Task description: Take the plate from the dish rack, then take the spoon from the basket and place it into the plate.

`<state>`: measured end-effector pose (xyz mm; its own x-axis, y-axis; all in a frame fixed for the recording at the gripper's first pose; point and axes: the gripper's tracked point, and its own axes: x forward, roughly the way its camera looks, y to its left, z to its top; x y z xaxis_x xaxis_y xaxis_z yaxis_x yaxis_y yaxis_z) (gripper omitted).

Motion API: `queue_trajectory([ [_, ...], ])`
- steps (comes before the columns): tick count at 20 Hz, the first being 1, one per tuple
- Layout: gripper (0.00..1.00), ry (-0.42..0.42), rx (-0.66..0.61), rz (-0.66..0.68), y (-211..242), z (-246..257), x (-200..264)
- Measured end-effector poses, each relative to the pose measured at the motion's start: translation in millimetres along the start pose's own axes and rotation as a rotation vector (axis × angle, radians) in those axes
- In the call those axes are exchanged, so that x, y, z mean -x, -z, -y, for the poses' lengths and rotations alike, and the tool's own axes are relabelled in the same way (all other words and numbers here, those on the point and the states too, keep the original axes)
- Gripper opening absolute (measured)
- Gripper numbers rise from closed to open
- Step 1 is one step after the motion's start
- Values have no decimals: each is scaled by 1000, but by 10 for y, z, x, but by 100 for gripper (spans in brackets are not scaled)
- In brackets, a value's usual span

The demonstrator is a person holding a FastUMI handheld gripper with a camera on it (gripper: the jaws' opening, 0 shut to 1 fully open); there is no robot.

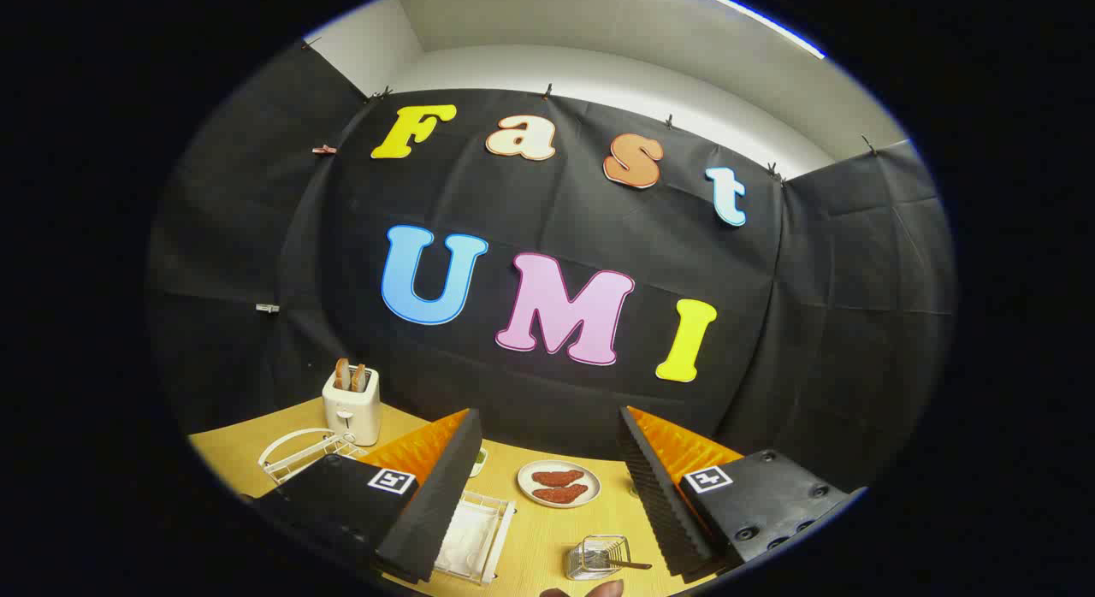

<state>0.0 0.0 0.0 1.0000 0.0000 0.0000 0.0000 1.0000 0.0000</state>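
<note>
Plate (pixel 470 537) lies white in the dish rack (pixel 500 533) between the fingers, close by the left one; gripper (pixel 547 494) jaws spread wide, holding nothing, raised over the table (pixel 547 537), likely to survey before reaching; spoon's handle (pixel 631 564) pokes from wire basket (pixel 596 557) nearer the right finger.
</note>
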Motion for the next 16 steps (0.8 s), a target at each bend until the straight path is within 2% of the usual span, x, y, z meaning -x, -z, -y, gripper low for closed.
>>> queue_trajectory([
  [16, 98, 5, -16, -41, 53, -117, -35],
])
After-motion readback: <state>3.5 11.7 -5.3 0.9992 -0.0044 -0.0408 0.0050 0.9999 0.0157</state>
